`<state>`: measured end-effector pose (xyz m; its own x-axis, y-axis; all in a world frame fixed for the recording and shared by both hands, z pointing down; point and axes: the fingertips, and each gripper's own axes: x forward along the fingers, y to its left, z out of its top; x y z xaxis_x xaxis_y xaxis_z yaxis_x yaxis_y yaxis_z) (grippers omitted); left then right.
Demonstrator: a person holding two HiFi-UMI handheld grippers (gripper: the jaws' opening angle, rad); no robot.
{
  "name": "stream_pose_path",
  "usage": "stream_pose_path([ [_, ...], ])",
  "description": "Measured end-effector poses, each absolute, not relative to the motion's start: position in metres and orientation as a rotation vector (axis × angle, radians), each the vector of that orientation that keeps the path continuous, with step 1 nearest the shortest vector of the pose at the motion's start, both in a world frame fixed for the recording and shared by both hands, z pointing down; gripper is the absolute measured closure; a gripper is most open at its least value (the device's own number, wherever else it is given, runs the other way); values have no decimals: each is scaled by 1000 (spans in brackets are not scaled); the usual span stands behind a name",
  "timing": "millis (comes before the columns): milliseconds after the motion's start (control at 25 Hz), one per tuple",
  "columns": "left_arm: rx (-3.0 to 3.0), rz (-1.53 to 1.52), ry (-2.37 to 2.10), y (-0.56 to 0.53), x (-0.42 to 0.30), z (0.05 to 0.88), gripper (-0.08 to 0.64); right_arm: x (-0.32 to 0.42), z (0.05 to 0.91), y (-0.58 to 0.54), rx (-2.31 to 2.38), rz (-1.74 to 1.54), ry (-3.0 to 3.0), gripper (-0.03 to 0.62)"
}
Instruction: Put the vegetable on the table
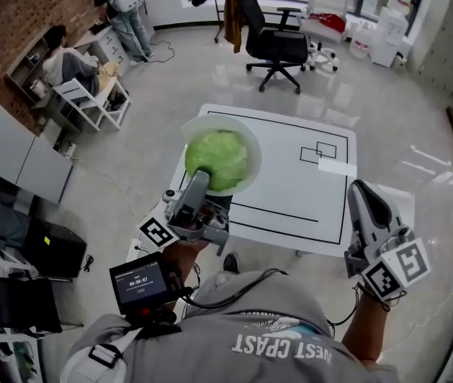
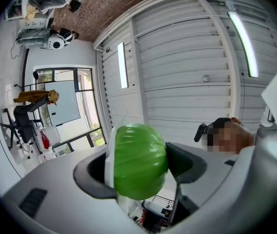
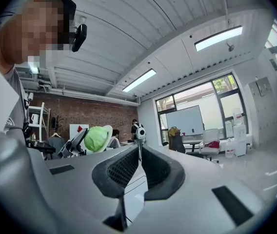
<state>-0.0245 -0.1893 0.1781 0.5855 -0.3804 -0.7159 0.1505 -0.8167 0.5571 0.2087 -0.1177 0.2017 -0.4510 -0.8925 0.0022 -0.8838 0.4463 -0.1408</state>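
A round green cabbage (image 1: pixel 218 159) in a white wrapper hangs over the near left part of the white table (image 1: pixel 290 194). My left gripper (image 1: pixel 204 180) is shut on it from below and tilts upward. In the left gripper view the cabbage (image 2: pixel 139 161) fills the gap between the two dark pads, with my left gripper (image 2: pixel 141 169) pointing at the ceiling. My right gripper (image 1: pixel 364 191) hovers at the table's near right edge with nothing in it. In the right gripper view my right gripper (image 3: pixel 139 155) has its pads touching, and the cabbage (image 3: pixel 96 139) shows far to the left.
Black lines mark a large rectangle and small squares (image 1: pixel 320 152) on the table. A black office chair (image 1: pixel 278 46) stands beyond it. At the far left are a white chair (image 1: pixel 91 102) and a seated person (image 1: pixel 63 58). A small screen (image 1: pixel 141 282) hangs at my chest.
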Motion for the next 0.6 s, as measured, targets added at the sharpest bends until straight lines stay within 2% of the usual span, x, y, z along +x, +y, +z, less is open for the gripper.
stream_pose_path([
  [240, 2199, -1179, -99, -226, -74, 166, 247, 151, 183, -139, -1700, -170, 2567, 583],
  [600, 2177, -1172, 4, -265, -92, 177, 247, 127, 193, -158, -1818, -156, 2526, 583],
])
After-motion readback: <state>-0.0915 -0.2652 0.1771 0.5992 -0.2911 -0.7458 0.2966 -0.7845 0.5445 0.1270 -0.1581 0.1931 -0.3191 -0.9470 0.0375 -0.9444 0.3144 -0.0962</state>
